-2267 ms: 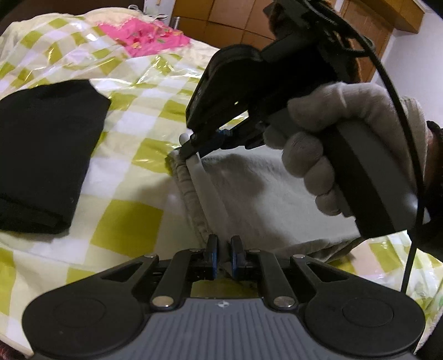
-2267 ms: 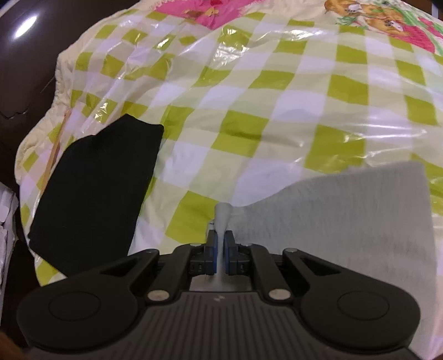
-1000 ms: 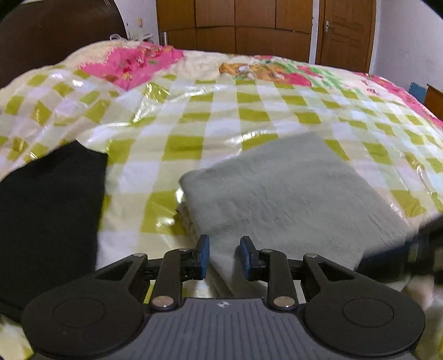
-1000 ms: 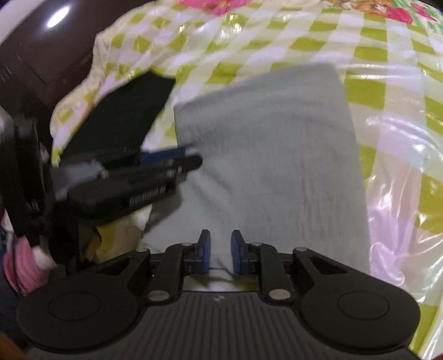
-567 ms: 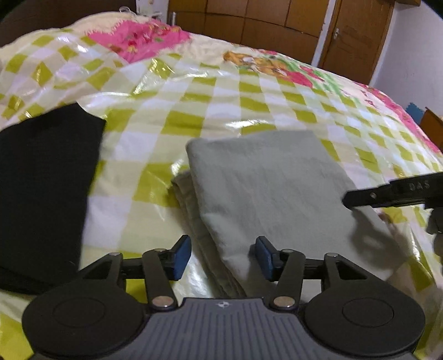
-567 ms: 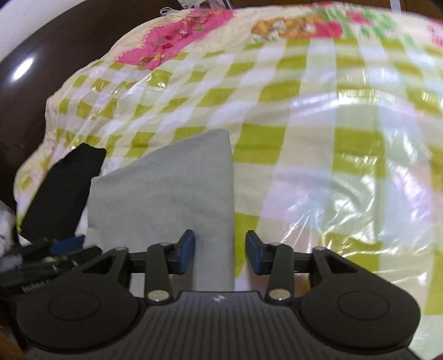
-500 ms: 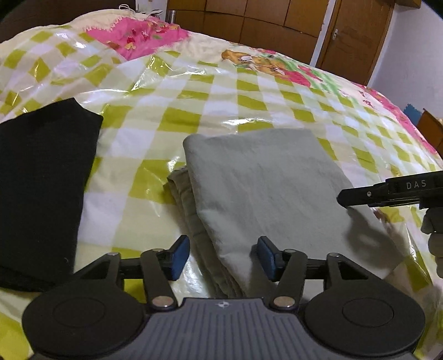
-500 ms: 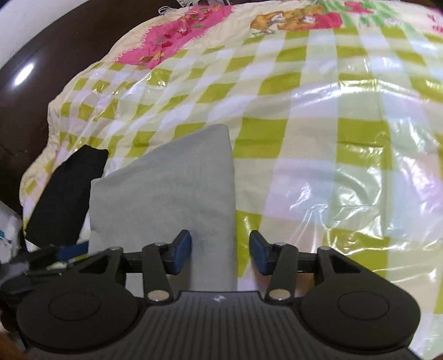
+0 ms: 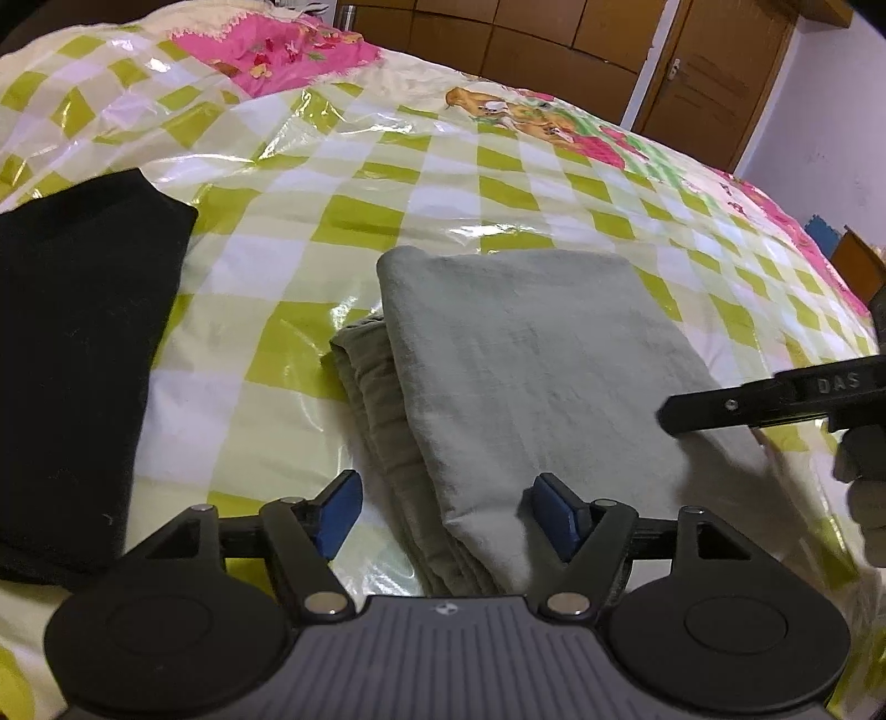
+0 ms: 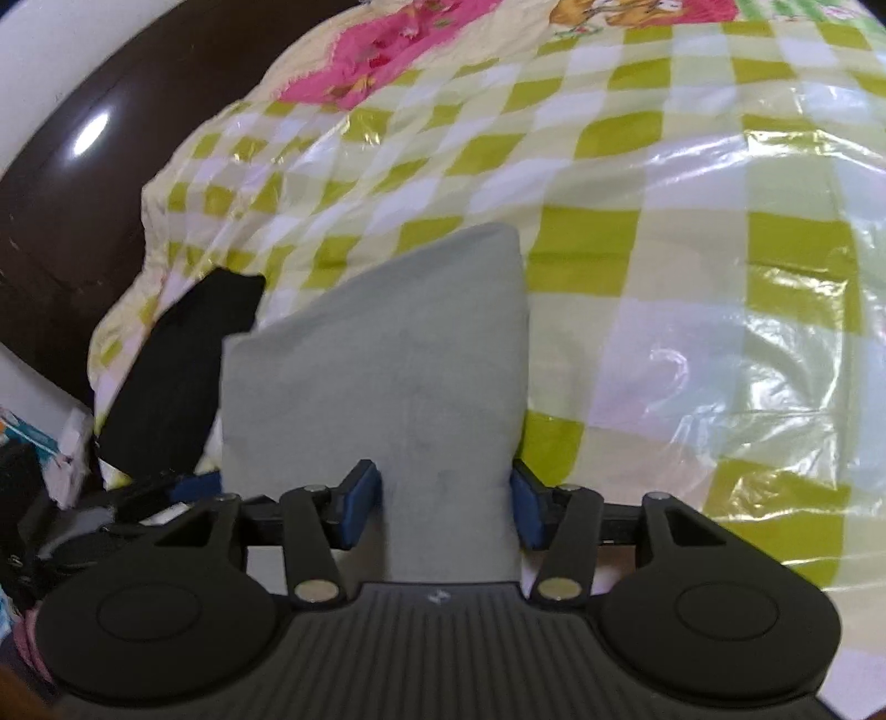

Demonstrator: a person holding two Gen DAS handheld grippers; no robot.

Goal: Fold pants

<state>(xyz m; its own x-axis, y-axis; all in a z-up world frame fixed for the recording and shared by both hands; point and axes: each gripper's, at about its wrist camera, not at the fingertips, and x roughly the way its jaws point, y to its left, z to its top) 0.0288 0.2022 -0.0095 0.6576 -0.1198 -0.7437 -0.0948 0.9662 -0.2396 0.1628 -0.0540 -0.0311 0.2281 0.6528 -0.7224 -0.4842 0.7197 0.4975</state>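
Note:
The grey pants (image 9: 526,354) lie folded in a flat rectangle on the checked bed cover, with the layered edges showing at the left. My left gripper (image 9: 448,512) straddles the near left corner, its jaws opening and its blue pads clear of the cloth. In the right wrist view the pants (image 10: 387,360) run away from my right gripper (image 10: 443,504), whose jaws are also opening around the near right end without pressing it. One finger of the right gripper (image 9: 775,399) reaches in over the pants' right edge.
A folded black garment (image 9: 72,343) lies to the left of the pants, also visible as black cloth (image 10: 183,360). The bed's shiny green-and-white check cover (image 9: 387,183) stretches behind. Wooden wardrobe doors (image 9: 554,44) stand at the back, and a dark headboard (image 10: 83,194) at the left.
Both grippers went from shut on the pants' edge to open. The top layer was folded over and laid flat. The right gripper swung across to the pants' right end.

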